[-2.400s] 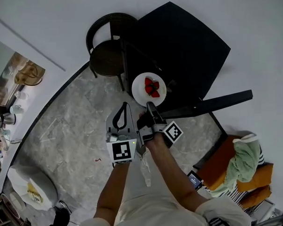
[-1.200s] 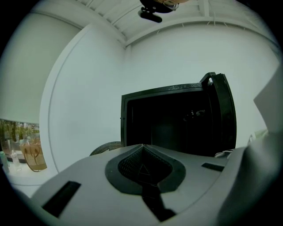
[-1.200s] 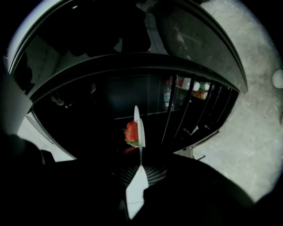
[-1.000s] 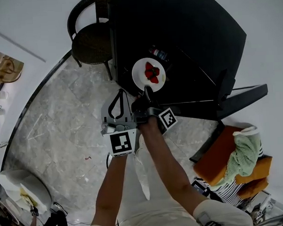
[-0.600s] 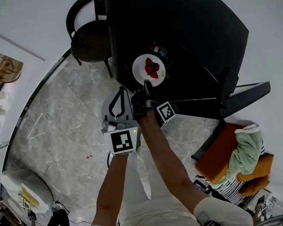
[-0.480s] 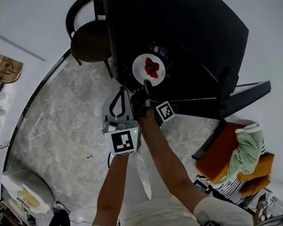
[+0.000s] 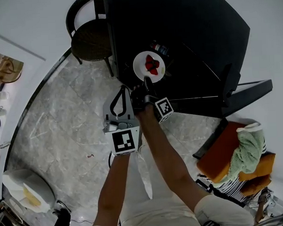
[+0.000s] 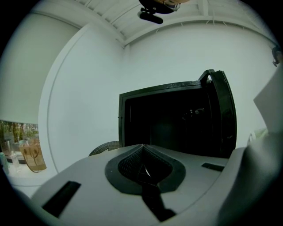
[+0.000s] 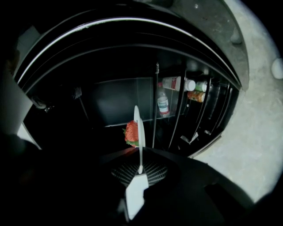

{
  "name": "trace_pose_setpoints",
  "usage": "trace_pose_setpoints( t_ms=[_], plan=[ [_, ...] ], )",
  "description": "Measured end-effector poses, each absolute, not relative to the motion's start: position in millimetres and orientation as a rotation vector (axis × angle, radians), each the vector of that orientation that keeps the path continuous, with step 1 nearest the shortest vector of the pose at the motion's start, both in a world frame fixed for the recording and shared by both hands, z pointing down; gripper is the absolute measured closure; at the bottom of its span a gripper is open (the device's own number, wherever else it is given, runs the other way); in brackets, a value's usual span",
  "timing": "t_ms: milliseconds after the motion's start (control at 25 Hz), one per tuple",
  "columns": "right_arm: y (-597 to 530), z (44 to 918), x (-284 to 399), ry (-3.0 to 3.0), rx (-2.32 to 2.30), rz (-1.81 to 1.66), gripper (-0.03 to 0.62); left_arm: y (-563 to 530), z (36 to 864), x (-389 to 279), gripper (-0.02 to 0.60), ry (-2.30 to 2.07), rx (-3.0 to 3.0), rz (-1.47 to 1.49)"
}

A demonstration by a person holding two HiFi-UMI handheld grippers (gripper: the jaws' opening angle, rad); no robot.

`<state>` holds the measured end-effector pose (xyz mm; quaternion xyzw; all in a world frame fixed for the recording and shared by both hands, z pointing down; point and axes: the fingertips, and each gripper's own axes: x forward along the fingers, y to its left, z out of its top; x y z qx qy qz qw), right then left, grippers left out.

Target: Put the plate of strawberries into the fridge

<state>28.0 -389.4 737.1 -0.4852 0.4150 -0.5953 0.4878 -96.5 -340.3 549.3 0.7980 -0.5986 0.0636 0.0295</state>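
Plate of strawberries at the mouth of the open fridge. The right claw [image 7: 147,84] is clenched on the near rim of the white plate [image 7: 140,70] and holds it out over the dark inside of the black fridge [image 7: 189,24]; in the right gripper view the plate shows edge-on between the jaws; the strawberries [image 7: 151,64] lie heaped on the plate, none spilled. The door [image 7: 246,89] stands swung open at the right; bottles [image 9: 176,83] sit on racks at the right of the interior; a level ledge [image 9: 106,126] (probably a shelf) shows dimly beyond the plate. The left claw [image 7: 123,91] is pressed shut on nothing, just left of the right one; its own view shows only the fridge ahead. A chair [image 7: 89,42] stands at the far left beside the fridge.

Progress, as judged: the door is open and the plate is at the opening, so the task seems well past its middle; left to do are setting the plate on a shelf, letting go, drawing the claw out, and likely closing the door. Whether the plate already rests on anything cannot be told.
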Motion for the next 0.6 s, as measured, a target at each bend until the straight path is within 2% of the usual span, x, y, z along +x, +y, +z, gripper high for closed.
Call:
trace_pose_setpoints(
  t_ms=[600],
  plan=[
    [-405.9, 753.8, 27.9, 0.980, -1.213, -1.445, 0.572, -342.6, 553.0, -94.7, 0.581, -1.838, 2.476, 0.211]
  ],
)
